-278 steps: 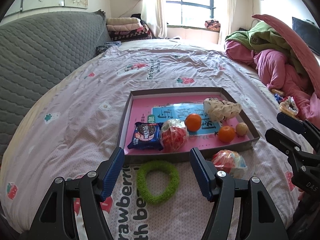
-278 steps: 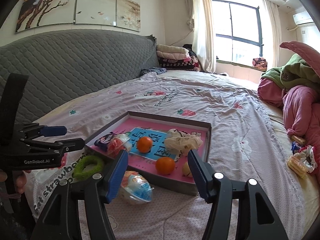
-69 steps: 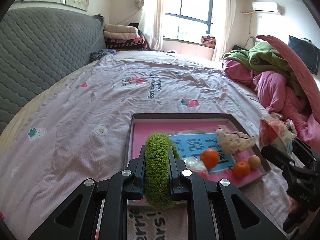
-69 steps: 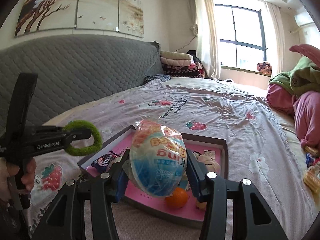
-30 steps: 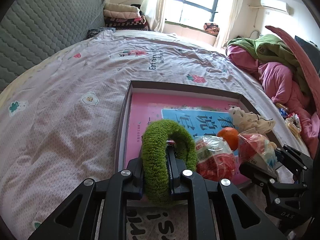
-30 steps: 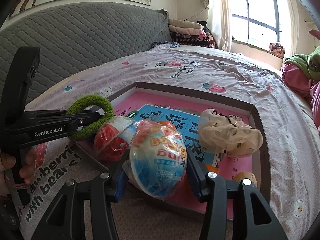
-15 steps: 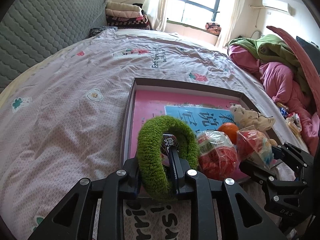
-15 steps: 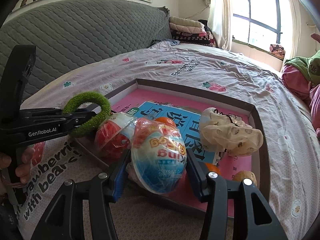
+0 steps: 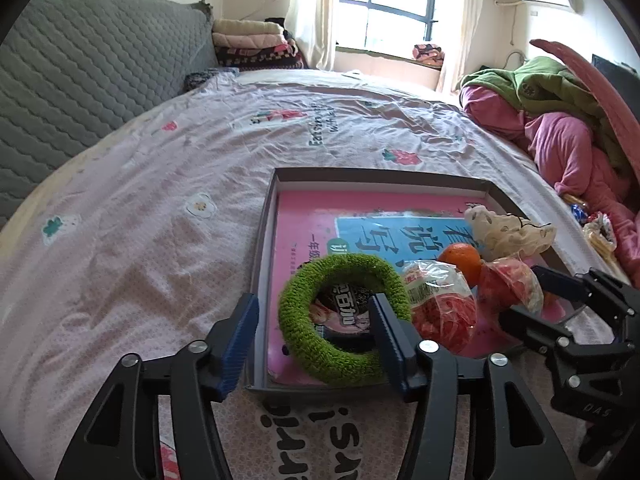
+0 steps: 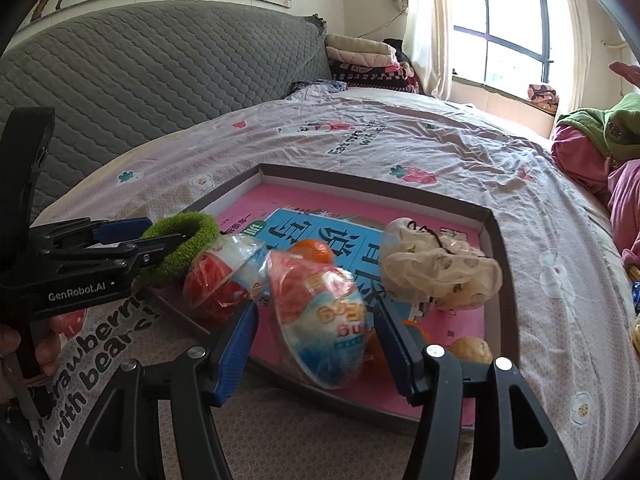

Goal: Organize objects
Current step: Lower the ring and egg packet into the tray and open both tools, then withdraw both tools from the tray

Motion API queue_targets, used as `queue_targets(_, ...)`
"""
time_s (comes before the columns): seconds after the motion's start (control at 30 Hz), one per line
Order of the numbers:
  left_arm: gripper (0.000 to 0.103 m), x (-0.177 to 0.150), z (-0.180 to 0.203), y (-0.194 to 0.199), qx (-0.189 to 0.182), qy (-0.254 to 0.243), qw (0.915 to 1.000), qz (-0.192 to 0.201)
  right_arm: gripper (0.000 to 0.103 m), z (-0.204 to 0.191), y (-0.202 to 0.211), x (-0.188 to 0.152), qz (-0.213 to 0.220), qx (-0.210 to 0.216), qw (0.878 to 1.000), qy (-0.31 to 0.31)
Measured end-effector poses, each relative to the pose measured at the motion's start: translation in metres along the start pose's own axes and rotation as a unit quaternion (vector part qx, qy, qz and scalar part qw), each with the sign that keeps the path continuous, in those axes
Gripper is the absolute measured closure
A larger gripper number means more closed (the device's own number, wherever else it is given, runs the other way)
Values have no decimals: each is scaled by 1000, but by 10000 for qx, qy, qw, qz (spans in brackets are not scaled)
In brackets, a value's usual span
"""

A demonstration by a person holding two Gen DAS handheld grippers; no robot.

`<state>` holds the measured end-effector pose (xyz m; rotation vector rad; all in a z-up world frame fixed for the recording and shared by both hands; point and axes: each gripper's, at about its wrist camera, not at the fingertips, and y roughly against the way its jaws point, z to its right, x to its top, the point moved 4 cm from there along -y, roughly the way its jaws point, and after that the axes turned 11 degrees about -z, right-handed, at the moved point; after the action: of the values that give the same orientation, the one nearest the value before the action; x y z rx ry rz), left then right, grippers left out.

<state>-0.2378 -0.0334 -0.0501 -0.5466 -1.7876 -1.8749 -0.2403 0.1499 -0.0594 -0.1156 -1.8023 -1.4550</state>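
A shallow tray (image 9: 264, 224) with a pink floor lies on the bed; it also shows in the right wrist view (image 10: 494, 248). My left gripper (image 9: 312, 338) is open at the tray's near left corner. The green fuzzy ring (image 9: 344, 314) lies free over a dark snack packet, its right side against my right finger (image 9: 390, 344). My right gripper (image 10: 316, 340) is open around a wrapped toy egg (image 10: 320, 312), which leans on the tray's near edge. A second wrapped egg (image 10: 222, 280), two oranges (image 10: 312, 250) and a beige cloth (image 10: 436, 264) lie in the tray.
The bed has a pale sheet with printed words (image 9: 304, 424). A grey quilted headboard (image 9: 80, 80) stands at the left. Pink and green bedding (image 9: 568, 128) is piled at the right, with snack wrappers (image 9: 598, 228) beside the tray.
Both grippers have opened. The green ring has dropped flat into the tray's near left corner. The toy egg has slipped down between my right fingers onto the tray edge.
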Motion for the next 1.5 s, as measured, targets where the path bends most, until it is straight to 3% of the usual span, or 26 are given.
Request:
queue_targets(0.67,29,1,0,38,65,228,9993,301,43,7,31,6,392,9,9991,-173)
queue_targets(1.5,29,-12,23,87,240,72,9984,511,41,10,82,-4,887,37,9955,-343)
